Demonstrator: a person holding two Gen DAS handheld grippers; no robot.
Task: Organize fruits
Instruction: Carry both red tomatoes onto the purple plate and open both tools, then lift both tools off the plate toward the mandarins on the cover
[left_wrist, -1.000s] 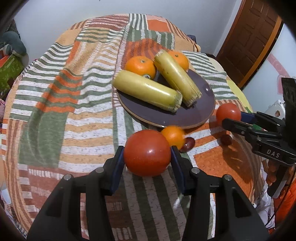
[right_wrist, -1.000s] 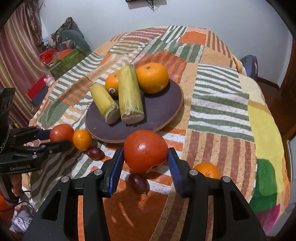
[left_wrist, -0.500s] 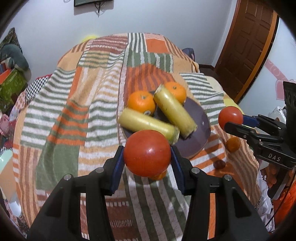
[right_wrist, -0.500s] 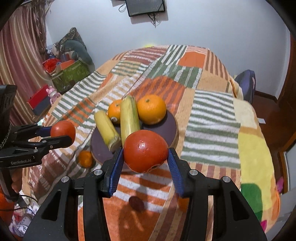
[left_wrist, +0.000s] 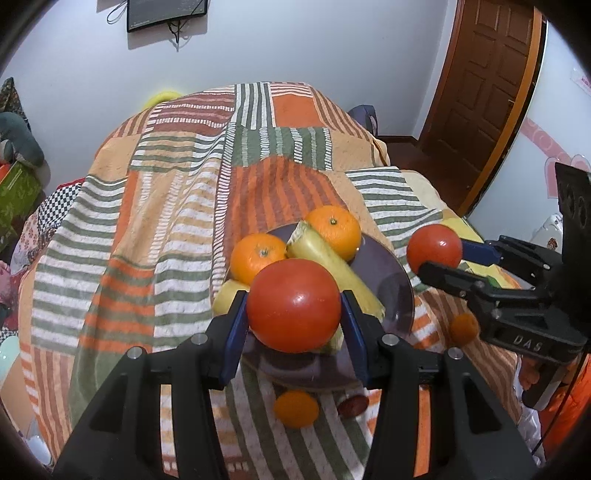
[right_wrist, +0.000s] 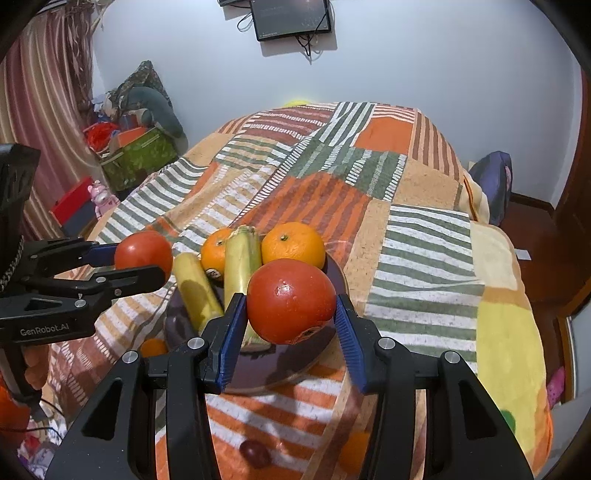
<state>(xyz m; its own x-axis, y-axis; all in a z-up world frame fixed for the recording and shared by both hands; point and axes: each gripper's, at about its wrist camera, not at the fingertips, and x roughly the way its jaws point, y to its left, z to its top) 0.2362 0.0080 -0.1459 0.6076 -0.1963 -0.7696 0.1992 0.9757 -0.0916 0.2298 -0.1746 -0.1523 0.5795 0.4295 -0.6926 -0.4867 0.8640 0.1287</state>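
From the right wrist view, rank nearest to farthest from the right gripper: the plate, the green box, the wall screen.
1. Plate, just beyond the right gripper.
2. Green box, on the floor, far left.
3. Wall screen, top, on the back wall.

A plate (left_wrist: 400, 280) lies on the blanket (left_wrist: 147, 236), and on it two oranges (left_wrist: 334, 230) sit at the far side with two stalks (left_wrist: 332, 266) lying beside them toward the near side. The left gripper (left_wrist: 293, 314) holds a tomato (left_wrist: 293, 304) above the plate's near edge, and the right gripper (right_wrist: 291, 310) holds another tomato (right_wrist: 291, 300) over the opposite rim. On the blanket just before the plate lie a small orange (left_wrist: 296, 408) and a plum (left_wrist: 352, 404) side by side, with another small orange (left_wrist: 463, 326) to the right of the plate.
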